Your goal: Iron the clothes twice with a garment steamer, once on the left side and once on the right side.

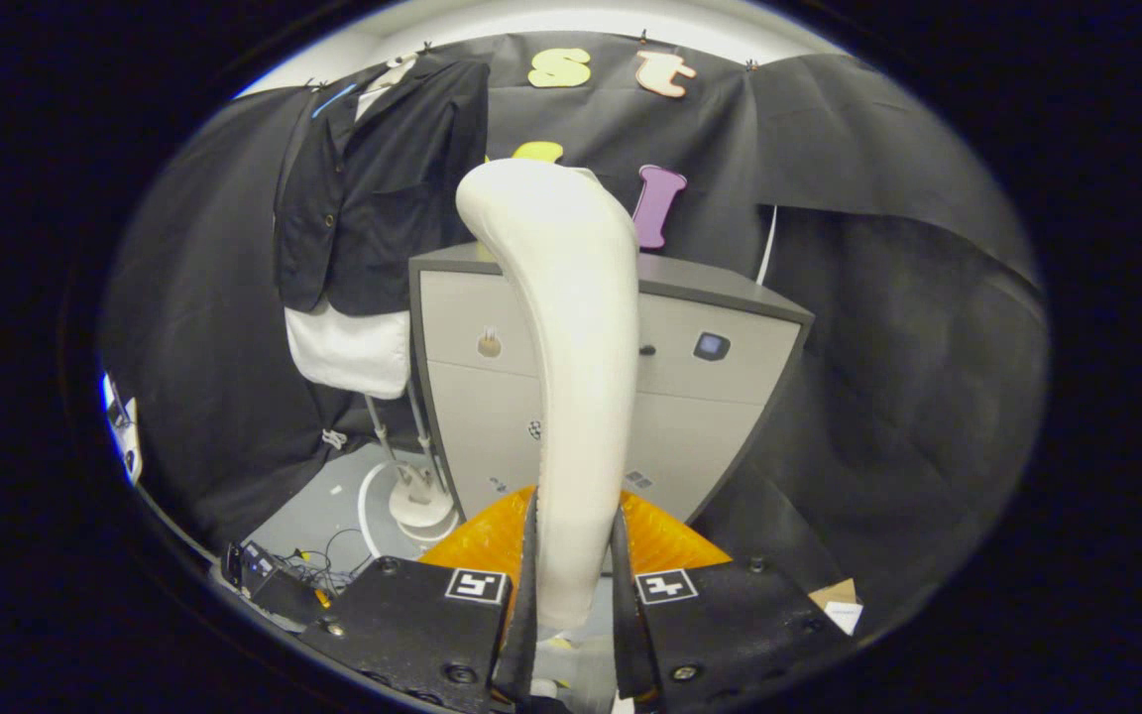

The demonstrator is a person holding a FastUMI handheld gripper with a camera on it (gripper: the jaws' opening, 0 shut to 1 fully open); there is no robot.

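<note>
My gripper (574, 570) is shut on the garment steamer (571, 327), a tall cream-white handle that rises upright from between the fingers and curves at its top. Both fingers press on its lower part. A dark jacket (383, 188) over a white shirt (351, 349) hangs on a mannequin stand beyond and to the left of the steamer, against the black cloth wall. The steamer's head points away from me, and its face is hidden.
A grey cabinet (720, 397) with drawers stands straight ahead behind the steamer. The mannequin's white round base (419, 506) rests on the grey floor beside it. An orange ribbed object (477, 540) lies just beyond the fingers. Cables and small devices (279, 575) sit on the floor at the left.
</note>
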